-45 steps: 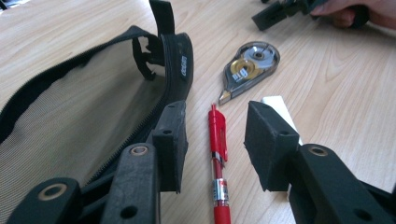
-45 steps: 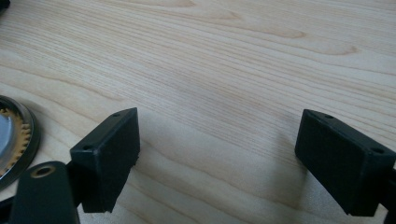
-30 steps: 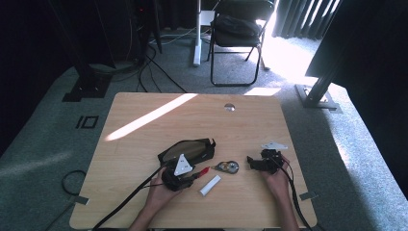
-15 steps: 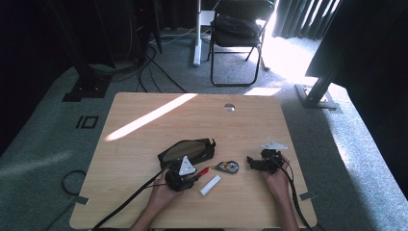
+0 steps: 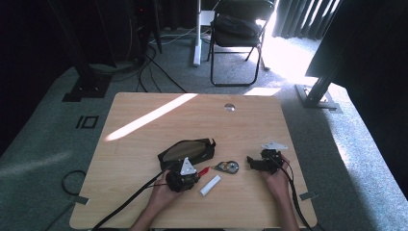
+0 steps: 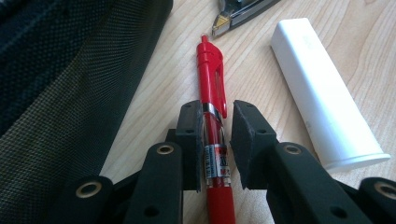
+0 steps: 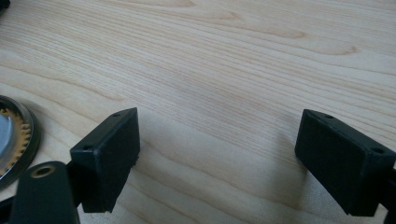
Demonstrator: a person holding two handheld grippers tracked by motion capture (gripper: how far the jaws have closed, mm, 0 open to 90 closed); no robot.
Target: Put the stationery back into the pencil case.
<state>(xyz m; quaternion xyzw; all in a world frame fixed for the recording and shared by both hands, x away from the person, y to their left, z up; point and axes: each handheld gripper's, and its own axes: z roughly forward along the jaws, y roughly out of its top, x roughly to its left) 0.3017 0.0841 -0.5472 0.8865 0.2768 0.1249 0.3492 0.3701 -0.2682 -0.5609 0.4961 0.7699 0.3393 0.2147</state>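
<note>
In the left gripper view the red pen [image 6: 212, 112] runs between the two pads [image 6: 192, 140] and off the bottom edge, so its writing end can't be seen (whether the pads actually press it or just flank it is hard to tell). Left of the fingers, the black mesh pouch [image 6: 70, 70] is cut by the top and left edges. Beyond the fingertips, a metal-tipped object [image 6: 233, 11] is cropped at the top. In the right gripper view, a round object [image 7: 14, 135] left of the fingers is cut off.

Left tongs [image 6: 217, 140] have just been closing, nearly together; right tongs [image 7: 233, 158] gape wide.
</note>
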